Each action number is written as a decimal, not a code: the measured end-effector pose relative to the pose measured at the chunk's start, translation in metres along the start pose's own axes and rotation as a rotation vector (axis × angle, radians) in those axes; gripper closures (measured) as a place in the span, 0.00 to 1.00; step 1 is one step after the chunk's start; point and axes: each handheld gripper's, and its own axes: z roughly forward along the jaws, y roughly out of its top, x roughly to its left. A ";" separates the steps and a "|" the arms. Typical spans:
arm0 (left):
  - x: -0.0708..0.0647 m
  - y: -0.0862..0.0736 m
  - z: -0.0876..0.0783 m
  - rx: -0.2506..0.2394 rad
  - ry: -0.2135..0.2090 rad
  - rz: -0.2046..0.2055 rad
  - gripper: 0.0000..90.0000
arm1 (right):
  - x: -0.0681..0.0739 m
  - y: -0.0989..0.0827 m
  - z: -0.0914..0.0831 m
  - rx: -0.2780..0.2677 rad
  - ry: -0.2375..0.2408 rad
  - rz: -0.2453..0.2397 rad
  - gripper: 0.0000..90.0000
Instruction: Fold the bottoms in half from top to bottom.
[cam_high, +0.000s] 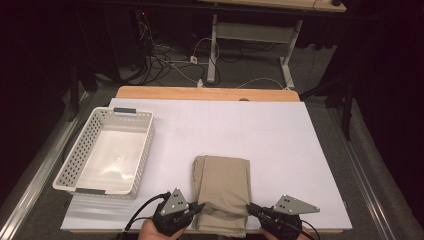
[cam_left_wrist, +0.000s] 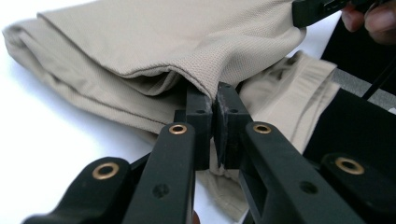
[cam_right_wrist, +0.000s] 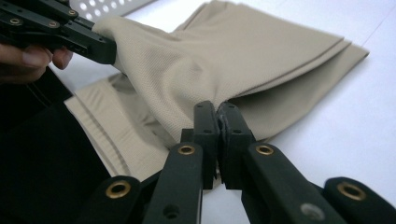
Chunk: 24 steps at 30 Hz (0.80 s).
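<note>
Two grippers pinch the beige garment (cam_high: 222, 192) — ribbed waistband (cam_right_wrist: 105, 126) visible up close.

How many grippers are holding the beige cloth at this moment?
2. The left gripper pinches the near left edge of the folded beige cloth; the right gripper pinches its near right edge. Both are shut on the fabric.

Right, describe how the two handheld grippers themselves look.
Both the left gripper and right gripper are black, each topped by a grey three-cornered plate dotted with small marks. Black cables trail from each. Up close, the jaws are matte black bars with brass-ringed holes and flat, scuffed pads.
</note>
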 end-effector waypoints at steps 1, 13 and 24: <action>-0.001 0.001 -0.002 -0.006 -0.001 0.003 0.92 | 0.000 0.001 -0.001 -0.004 0.000 -0.002 0.98; -0.015 -0.001 -0.012 -0.007 -0.017 0.018 0.92 | 0.013 0.002 -0.016 -0.028 0.014 -0.021 0.98; -0.023 -0.013 -0.015 0.022 -0.028 0.024 0.90 | 0.024 -0.007 -0.021 -0.005 0.030 -0.029 0.98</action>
